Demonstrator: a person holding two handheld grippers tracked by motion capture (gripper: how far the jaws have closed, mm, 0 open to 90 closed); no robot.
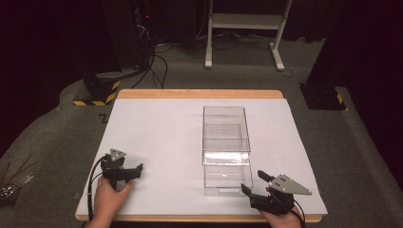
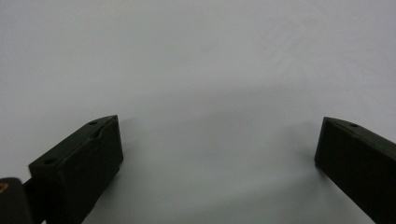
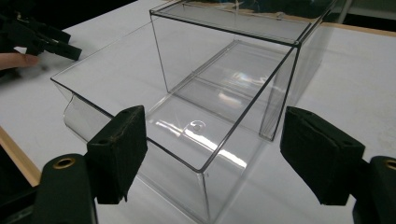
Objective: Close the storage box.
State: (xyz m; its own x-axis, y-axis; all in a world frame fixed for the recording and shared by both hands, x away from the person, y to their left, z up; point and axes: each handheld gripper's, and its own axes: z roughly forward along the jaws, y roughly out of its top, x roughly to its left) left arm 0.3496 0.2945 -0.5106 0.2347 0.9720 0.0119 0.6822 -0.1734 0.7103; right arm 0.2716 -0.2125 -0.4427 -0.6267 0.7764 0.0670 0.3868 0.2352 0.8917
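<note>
Clear plastic box [image 1: 226,149] on white table cover [image 1: 157,137], right of centre, drawer part pulled out toward near edge. Long axis runs near-to-far; open drawer end points at person. Empty as far as visible. Right gripper [image 1: 254,183] just beside near right corner of drawer, jaws wide, holding nothing; in right gripper view box [image 3: 201,107] sits dead ahead and slightly left between jaws. Left gripper [image 1: 135,171] well apart, down at left near edge, jaws wide over bare cover [image 2: 196,70]. Right hand clearly nearer; likely the one to engage, probably pushing drawer along long axis
</note>
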